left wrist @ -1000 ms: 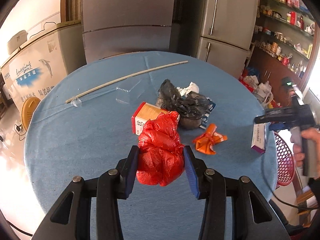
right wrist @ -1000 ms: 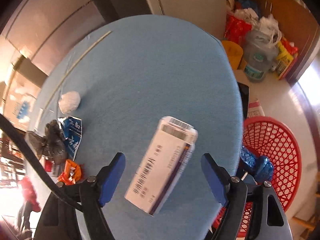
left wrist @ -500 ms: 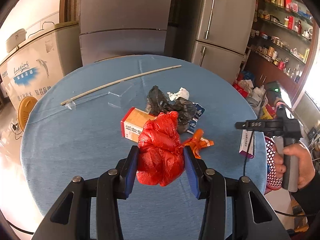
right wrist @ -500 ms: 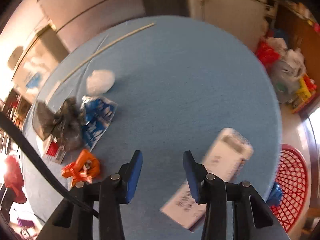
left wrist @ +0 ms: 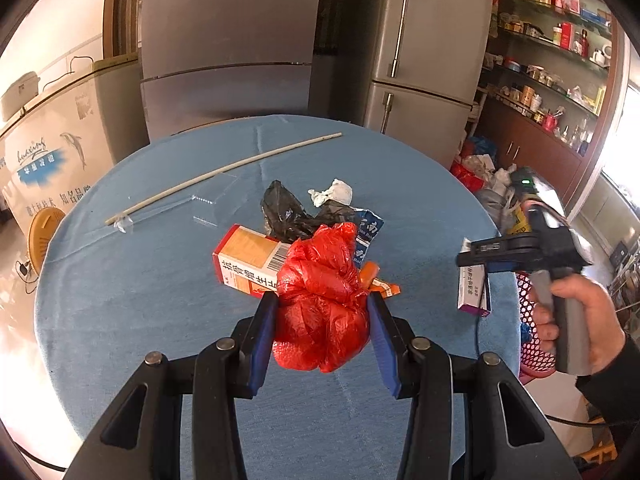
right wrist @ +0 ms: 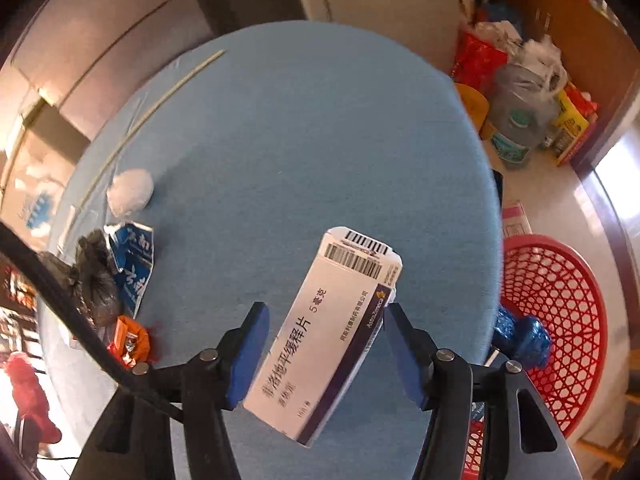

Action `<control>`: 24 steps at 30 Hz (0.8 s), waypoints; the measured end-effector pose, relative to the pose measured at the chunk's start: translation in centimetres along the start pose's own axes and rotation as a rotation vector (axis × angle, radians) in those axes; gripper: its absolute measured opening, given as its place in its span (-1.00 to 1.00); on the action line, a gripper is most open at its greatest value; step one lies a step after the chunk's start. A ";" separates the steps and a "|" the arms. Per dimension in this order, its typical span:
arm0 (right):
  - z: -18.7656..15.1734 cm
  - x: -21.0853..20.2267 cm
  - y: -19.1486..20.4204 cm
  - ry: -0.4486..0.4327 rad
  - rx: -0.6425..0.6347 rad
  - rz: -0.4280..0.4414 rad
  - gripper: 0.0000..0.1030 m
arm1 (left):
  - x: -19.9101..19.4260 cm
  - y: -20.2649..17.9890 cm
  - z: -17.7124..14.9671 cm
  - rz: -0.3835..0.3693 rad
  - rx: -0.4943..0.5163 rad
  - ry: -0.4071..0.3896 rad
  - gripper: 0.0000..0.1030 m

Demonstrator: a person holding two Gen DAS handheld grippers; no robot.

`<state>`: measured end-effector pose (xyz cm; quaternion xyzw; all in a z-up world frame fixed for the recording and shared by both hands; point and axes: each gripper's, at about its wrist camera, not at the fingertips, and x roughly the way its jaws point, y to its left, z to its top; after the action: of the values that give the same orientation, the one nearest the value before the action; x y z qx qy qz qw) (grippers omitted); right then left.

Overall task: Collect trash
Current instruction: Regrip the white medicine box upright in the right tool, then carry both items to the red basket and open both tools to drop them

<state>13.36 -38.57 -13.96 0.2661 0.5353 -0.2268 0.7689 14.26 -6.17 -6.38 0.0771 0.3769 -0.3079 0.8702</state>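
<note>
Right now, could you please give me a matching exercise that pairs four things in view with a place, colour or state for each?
Things:
1. red plastic bag
2. medicine box
3. mesh basket
4. thin stick

Descriptions:
A. beside the table, lower than its edge
B. clamped in the left gripper
C. white with a purple side
D. lying on the table's far side

Pairs: 1-B, 2-C, 3-A, 4-D

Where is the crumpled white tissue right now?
The white tissue lies on the blue table, toward its far side in the left wrist view, just behind the black bag and near the blue wrapper.
</note>
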 end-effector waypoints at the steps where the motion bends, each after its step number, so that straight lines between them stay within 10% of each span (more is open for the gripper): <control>1: 0.2 0.5 0.8 0.003 -0.019 -0.020 0.23 | -0.1 0.1 0.0 0.002 -0.004 0.001 -0.09; 11: -1.0 2.0 5.4 -0.088 -0.250 -0.120 -0.06 | -0.5 0.4 0.2 0.011 -0.031 0.008 -0.09; 24: -2.8 -4.5 0.1 -0.247 -0.161 0.205 -0.06 | 0.2 -4.1 2.1 -0.013 0.015 0.013 -0.09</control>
<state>10.01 -36.38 -10.49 0.2269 0.4236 -0.1346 0.8666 13.21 -10.34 -4.63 0.0830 0.3806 -0.3158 0.8652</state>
